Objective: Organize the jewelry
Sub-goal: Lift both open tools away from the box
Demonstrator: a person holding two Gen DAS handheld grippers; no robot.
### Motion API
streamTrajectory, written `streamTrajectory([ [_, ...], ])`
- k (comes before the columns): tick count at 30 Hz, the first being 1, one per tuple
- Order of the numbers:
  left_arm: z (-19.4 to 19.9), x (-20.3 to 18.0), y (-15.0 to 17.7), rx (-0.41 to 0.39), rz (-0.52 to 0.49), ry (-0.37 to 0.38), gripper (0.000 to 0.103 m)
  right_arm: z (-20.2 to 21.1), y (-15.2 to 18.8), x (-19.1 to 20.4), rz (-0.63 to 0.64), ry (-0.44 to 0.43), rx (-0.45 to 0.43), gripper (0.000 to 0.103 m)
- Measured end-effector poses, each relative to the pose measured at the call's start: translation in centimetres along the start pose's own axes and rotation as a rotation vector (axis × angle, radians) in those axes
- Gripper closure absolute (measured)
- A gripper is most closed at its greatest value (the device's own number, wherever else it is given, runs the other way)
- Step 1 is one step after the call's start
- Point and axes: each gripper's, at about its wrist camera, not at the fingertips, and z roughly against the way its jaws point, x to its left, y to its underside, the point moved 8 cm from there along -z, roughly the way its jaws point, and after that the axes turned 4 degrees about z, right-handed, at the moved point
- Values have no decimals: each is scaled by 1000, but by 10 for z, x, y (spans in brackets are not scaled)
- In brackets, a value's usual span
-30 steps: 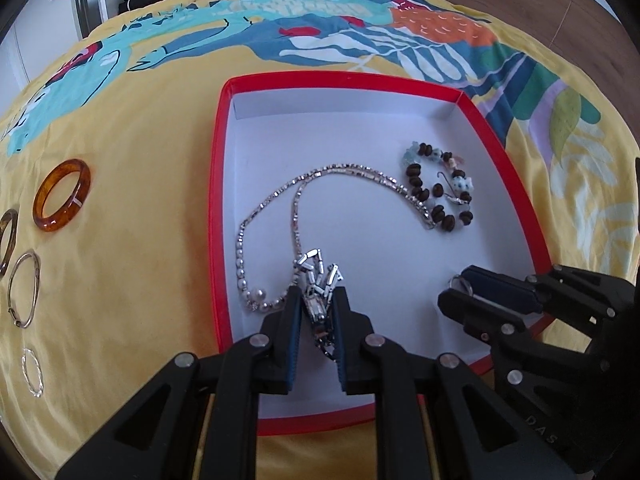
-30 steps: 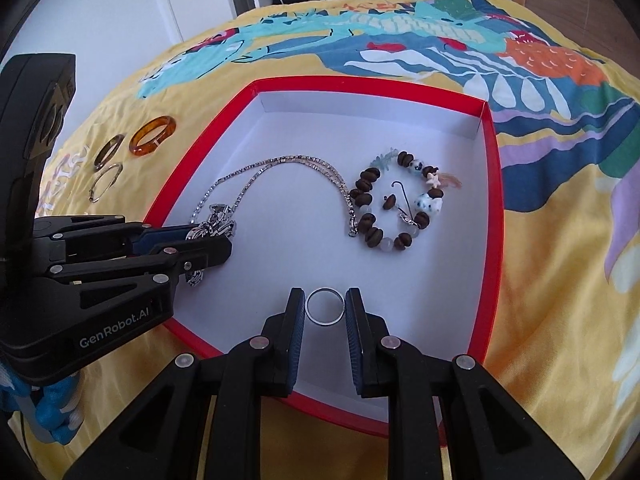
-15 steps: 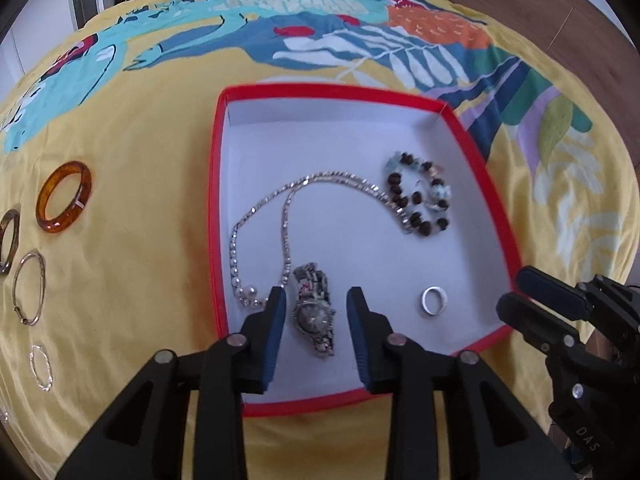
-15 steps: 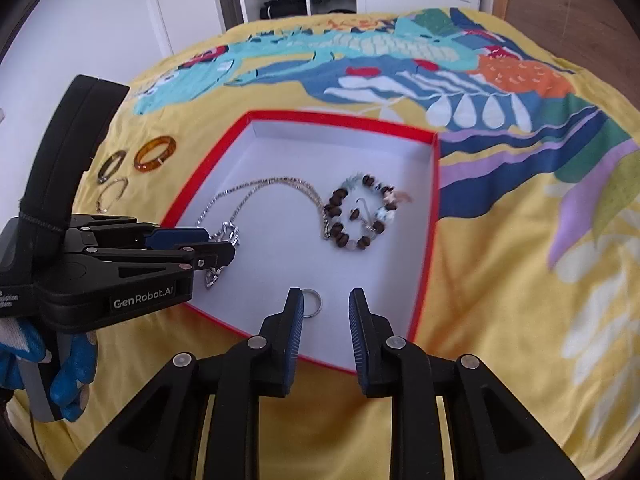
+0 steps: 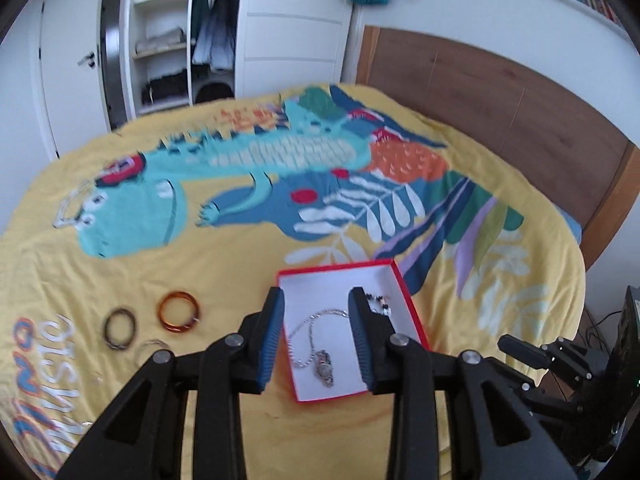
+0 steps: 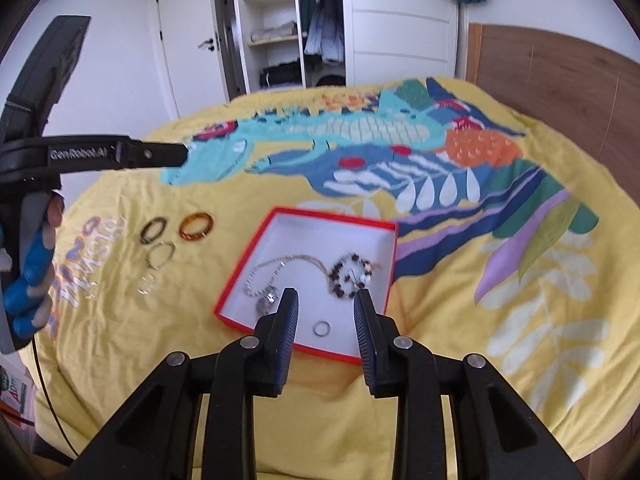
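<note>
I hold my left gripper and my right gripper high over a bed whose yellow bedspread carries a big print of turquoise and blue creatures with leaves. The red-rimmed box, white inside, lies on that cover and is my landmark. Inside it are the silver chain necklace, the watch at the chain's near end, the beaded bracelet toward the box's right wall, and a plain silver ring near its front edge.

Both pairs of jaws have just been opening; each stands parted with nothing between the pads (the jewelry seen through the gaps lies far below).

Left of the box, on the cover, lie an amber bangle, a dark bangle, a thin metal bangle and a faint small hoop.

Beyond the box stand an open white wardrobe with hanging clothes and a wooden headboard.
</note>
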Motion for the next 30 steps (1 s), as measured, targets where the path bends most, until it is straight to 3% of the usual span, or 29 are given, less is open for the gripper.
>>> streamTrajectory([
  [6, 92, 34, -12, -89, -6, -84, 72, 58, -28, 36, 16, -25, -103, 74],
  [12, 177, 76, -4, -169, 11, -178, 71, 111, -47, 78, 49, -61, -186, 73],
  [14, 198, 90, 3, -192, 23, -206, 61, 126, -50, 93, 62, -74, -207, 72],
  [16, 219, 105, 12, -211, 40, -229, 58, 140, -53, 110, 84, -86, -230, 71],
  [23, 265, 148, 39, -241, 83, -285, 58, 181, -64, 152, 112, -134, -301, 68],
  [30, 279, 191, 61, -249, 147, -330, 58, 189, -69, 169, 124, -145, -322, 65],
])
